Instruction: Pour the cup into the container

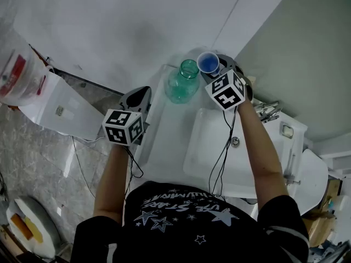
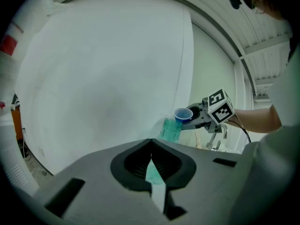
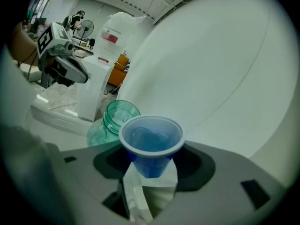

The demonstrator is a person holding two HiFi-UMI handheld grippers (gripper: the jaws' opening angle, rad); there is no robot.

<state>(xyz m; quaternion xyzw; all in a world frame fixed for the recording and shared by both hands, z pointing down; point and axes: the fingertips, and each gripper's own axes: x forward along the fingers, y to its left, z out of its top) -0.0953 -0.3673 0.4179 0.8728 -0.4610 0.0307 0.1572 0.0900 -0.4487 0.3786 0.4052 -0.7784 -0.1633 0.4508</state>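
Note:
My right gripper (image 1: pixel 213 71) is shut on a small blue plastic cup (image 1: pixel 208 62) with a white rim, and holds it upright in the air. The cup (image 3: pixel 151 142) hangs just right of and slightly above the mouth of a green glass jar (image 3: pixel 115 121). The open jar (image 1: pixel 184 82) stands on the white ledge by the wall. I cannot tell what is in the cup. My left gripper (image 1: pixel 140 93) hovers to the left of the jar, jaws together and holding nothing. In the left gripper view, cup (image 2: pixel 183 114) and jar (image 2: pixel 170 129) show far ahead.
A white sink basin (image 1: pixel 204 159) with a faucet (image 1: pixel 267 111) lies below my right arm. A white box (image 1: pixel 52 100) and a bag with a red label (image 1: pixel 15 74) stand at the left. The wall rises right behind the jar.

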